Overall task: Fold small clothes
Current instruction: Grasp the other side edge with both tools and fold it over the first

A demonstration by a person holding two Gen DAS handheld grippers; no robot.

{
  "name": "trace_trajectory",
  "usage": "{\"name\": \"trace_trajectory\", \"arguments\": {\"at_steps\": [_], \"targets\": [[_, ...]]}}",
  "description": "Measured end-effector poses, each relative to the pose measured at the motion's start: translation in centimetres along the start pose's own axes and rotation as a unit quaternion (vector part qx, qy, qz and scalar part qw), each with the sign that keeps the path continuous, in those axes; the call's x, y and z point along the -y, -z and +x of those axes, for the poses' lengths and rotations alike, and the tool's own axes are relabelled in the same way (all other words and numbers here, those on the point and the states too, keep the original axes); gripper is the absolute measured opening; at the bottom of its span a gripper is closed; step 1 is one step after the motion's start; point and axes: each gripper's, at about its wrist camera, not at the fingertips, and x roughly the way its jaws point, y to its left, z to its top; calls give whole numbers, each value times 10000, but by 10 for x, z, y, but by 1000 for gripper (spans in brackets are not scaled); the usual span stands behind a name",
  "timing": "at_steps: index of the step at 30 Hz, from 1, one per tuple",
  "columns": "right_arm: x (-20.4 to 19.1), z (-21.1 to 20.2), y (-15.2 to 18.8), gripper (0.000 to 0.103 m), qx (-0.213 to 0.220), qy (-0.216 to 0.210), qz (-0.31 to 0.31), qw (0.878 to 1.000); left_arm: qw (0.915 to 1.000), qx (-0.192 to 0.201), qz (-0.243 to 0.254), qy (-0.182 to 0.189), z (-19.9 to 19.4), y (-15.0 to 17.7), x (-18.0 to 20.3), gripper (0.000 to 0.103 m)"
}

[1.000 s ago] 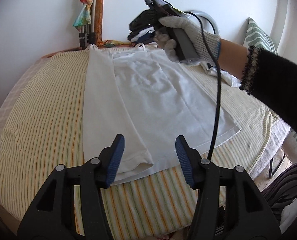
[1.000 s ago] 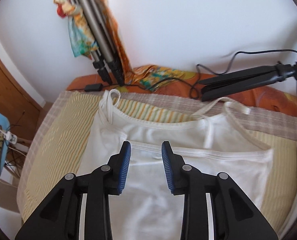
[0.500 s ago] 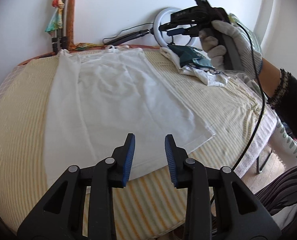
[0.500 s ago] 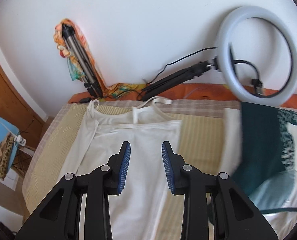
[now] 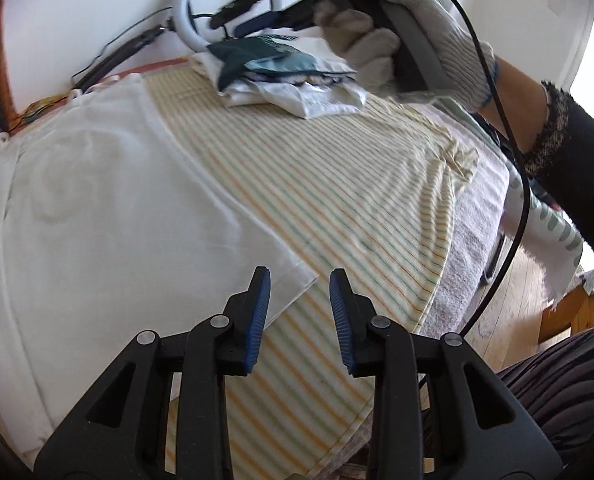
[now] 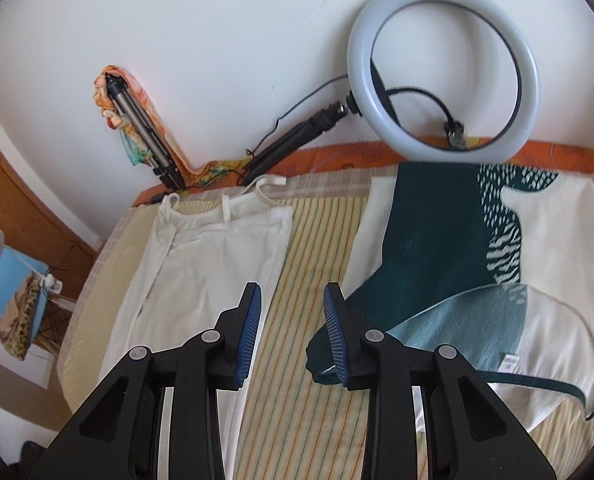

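Observation:
A white strappy top point(image 5: 109, 208) lies flat on the striped cloth, one long side folded in. My left gripper point(image 5: 299, 308) hovers at its lower right hem corner point(image 5: 303, 276), open, with nothing between the blue pads. Seen from the right wrist, the same top point(image 6: 213, 264) lies on the left and a teal-and-white garment point(image 6: 437, 240) on the right. My right gripper point(image 6: 293, 320) stands open over the striped strip between them, its right finger at the teal garment's edge. A gloved hand point(image 5: 397, 40) holds that gripper above the pile of clothes point(image 5: 289, 80); it is blurred there.
A ring light point(image 6: 441, 68) on a small stand leans against the wall behind the clothes. A folded tripod point(image 6: 145, 128) wrapped in a colourful scarf stands at the back left. The striped cloth point(image 5: 337, 200) ends at the bed's right edge, with wooden floor point(image 5: 517, 300) beyond. A black cable point(image 5: 513, 208) hangs from the gloved hand.
My left gripper has swung right along the hem to the top's right corner and its jaws have narrowed. My right gripper has moved right, from the top's neckline to the teal garment.

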Motion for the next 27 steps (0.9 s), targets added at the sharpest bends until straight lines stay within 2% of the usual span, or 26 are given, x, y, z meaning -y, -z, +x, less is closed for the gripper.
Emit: {"name": "trace_trajectory", "arguments": {"at_steps": [2,6,9,10,11,12,17,23,27], "targets": [[1,7,4,31,-88,-49,35,9999,9997,-104,168,-116,10,-2,8,31],[-3,26,8,31,-254,-92,-26,9996,9971,-211,375,-623,28,-4,15,31],[-7,40,9,31,-365,-117,-79,9992,9962,-188,427,-732,36,-3,15,31],[-8,43,8,31,-389,-127,-87,9991,9960,-142,446,-765,37,-2,16,28],[-9,47,8,31,-410,-132,-94,9990,9957,-114,455,-805,37,-1,15,16],[-10,52,6,31,-429,-132,-95,9989,9950,-87,449,-884,38,-2,14,9],[-14,73,0,31,-494,-311,74,9983,9967,36,182,-789,31,-4,2,6],[-27,106,-12,31,-534,-122,113,9984,9967,344,-373,-627,5,-7,-19,6],[-30,130,-21,31,-525,271,151,9981,9956,474,-595,-540,-5,-5,-30,6]]}}
